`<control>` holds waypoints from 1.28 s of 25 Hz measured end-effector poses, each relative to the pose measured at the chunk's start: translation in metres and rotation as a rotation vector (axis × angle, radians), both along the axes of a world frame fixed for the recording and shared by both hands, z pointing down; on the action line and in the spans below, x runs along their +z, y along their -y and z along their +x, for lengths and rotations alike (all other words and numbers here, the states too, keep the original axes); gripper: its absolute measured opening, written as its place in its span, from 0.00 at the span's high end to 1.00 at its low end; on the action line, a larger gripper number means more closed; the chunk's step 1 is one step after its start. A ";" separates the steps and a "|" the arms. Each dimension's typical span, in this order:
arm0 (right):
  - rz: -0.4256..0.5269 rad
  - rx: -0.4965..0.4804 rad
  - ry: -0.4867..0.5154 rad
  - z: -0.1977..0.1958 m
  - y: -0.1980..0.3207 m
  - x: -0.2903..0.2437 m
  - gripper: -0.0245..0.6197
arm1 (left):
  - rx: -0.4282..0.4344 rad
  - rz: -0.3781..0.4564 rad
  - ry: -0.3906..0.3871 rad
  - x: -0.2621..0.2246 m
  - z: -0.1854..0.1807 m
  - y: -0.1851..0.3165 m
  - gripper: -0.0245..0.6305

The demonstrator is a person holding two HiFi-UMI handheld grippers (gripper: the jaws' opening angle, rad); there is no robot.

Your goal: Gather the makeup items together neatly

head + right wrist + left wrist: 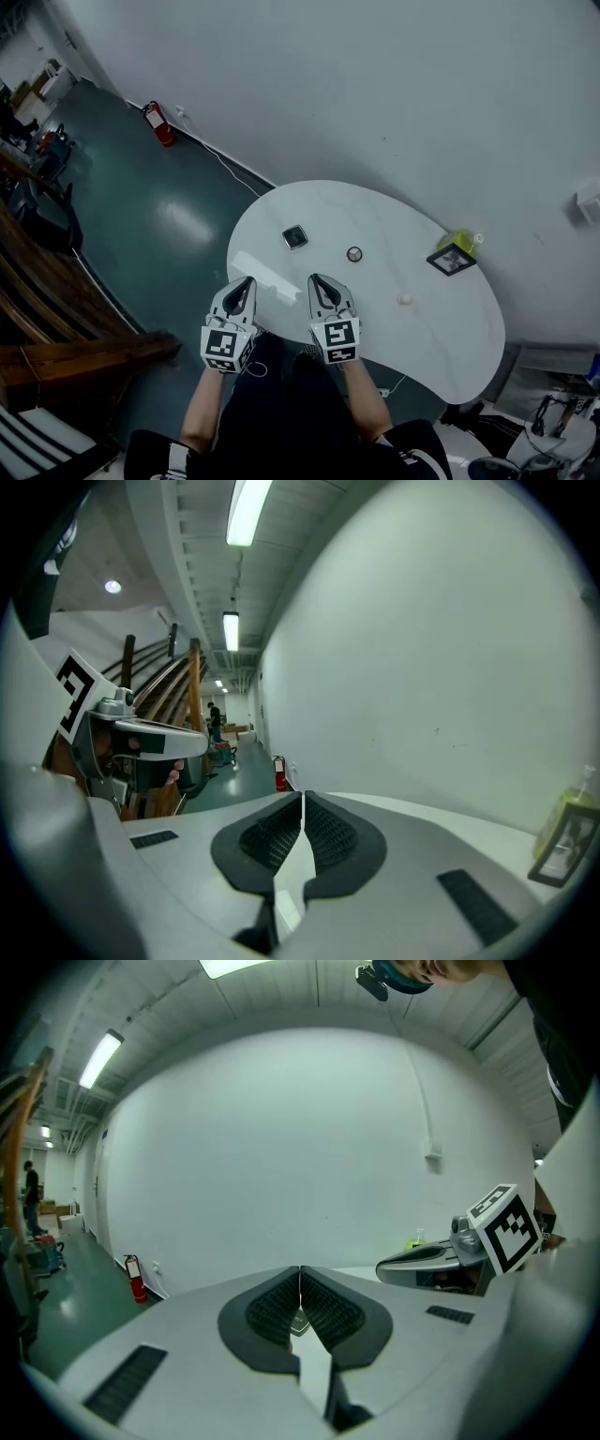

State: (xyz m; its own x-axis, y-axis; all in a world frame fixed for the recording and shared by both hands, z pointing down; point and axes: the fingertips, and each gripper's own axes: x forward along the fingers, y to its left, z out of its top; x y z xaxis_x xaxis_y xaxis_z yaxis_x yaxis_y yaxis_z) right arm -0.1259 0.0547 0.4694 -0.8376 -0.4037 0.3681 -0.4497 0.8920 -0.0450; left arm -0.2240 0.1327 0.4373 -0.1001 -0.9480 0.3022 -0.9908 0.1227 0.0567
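**A:** Where are the makeup bits?

**B:** Spread over the surface (441, 337), well apart. A dark square compact (295, 237) with a shiny rim lies toward the left end. A small round pot (354, 254), a dark ring with a paler centre, sits near the middle. A tiny pale piece (404, 300), too small to name, lies closer to the near edge.

**A:** And at the far right edge?

**B:** A dark square frame (451, 260) just beside a yellow-green bottle (461, 241), both close to the wall (375, 94).

**A:** The claws?

**B:** The left claw (249, 279) and the right claw (313, 277) hang side by side over the near edge, at its left part. Each has its ribbed black pads tip to tip with nothing gripped. Neither touches an item. The compact is the nearest, just past them.

**A:** Anything in between?

**B:** Only the surface itself. It is white, glossy and kidney-shaped, with rounded ends.

**A:** Around it?

**B:** A shiny dark green floor (169, 216). A red fire extinguisher (159, 124) stands at the foot of the wall, and a white cable (225, 161) runs along it.
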 end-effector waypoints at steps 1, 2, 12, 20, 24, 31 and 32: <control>-0.003 0.005 -0.008 -0.007 0.002 0.003 0.91 | 0.006 -0.004 -0.004 0.004 -0.008 0.003 0.93; -0.006 0.012 -0.017 -0.015 0.005 0.007 0.91 | 0.014 -0.008 -0.009 0.007 -0.016 0.006 0.93; -0.048 0.128 -0.088 -0.078 0.038 0.048 0.91 | 0.165 -0.047 -0.066 0.044 -0.085 0.058 0.93; -0.087 0.171 -0.156 -0.113 0.070 0.092 0.90 | 0.281 -0.095 -0.082 0.076 -0.119 0.091 0.93; -0.139 0.176 -0.201 -0.120 0.083 0.119 0.74 | 0.301 -0.111 -0.098 0.088 -0.128 0.104 0.93; -0.162 0.121 -0.328 -0.135 0.094 0.170 0.55 | 0.304 -0.150 -0.128 0.115 -0.147 0.114 0.93; -0.158 0.121 -0.343 -0.135 0.095 0.176 0.55 | 0.303 -0.157 -0.131 0.119 -0.148 0.115 0.93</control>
State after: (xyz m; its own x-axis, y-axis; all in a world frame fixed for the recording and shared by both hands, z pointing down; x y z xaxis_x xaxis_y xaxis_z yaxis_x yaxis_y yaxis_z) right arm -0.2612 -0.0406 0.6456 -0.6053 -0.4078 0.6836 -0.5639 0.8258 -0.0066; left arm -0.3725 0.0180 0.5558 0.2268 -0.8699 0.4380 -0.9693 -0.1576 0.1890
